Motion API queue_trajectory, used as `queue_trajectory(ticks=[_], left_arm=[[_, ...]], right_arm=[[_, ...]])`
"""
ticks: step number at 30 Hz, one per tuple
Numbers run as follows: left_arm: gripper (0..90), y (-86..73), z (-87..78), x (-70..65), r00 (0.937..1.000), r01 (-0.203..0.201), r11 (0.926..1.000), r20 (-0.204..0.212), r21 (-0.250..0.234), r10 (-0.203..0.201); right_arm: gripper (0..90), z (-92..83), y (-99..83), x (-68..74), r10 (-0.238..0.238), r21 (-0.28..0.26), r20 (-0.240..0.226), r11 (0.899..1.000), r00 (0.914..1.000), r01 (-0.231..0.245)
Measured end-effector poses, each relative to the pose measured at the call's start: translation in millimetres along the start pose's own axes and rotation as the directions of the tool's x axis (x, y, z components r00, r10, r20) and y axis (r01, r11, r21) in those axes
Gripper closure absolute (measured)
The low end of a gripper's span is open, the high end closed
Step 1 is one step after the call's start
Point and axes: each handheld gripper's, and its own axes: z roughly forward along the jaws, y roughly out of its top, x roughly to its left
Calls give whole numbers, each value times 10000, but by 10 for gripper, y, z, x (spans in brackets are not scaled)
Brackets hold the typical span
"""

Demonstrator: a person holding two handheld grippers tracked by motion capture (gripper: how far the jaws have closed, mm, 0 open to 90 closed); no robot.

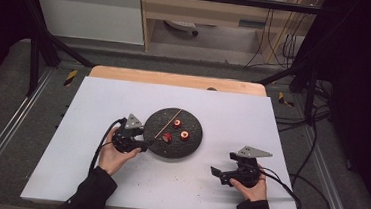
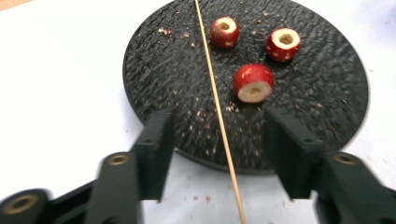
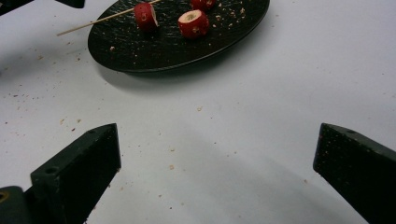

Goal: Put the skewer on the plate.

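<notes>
Now the wooden skewer (image 2: 217,107) lies flat on the black round plate (image 1: 157,132) in the middle of the white table (image 1: 92,177), its long axis running slantwise: in the high view its near end points toward the near left and overhangs the plate's rim, while its far end points toward the far right. Three cored red fruit pieces (image 2: 253,83) sit on the plate just to the right of the skewer, apart from it. The left tongs (image 1: 145,142) hover at the plate's near-left edge, released, their jaws standing to either side of the skewer's near end without touching it. The right tongs (image 1: 217,174) rest over bare table, well apart to the near right, spread wide and holding nothing.
</notes>
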Motion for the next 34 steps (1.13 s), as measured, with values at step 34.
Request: queue_trajectory(ticks=[34], left_arm=[[34,-945,-484,303,9990,278,9994,345,-223,-270]], right_arm=[[7,12,-67,-9,31,405,-45,9992,10000,-29]])
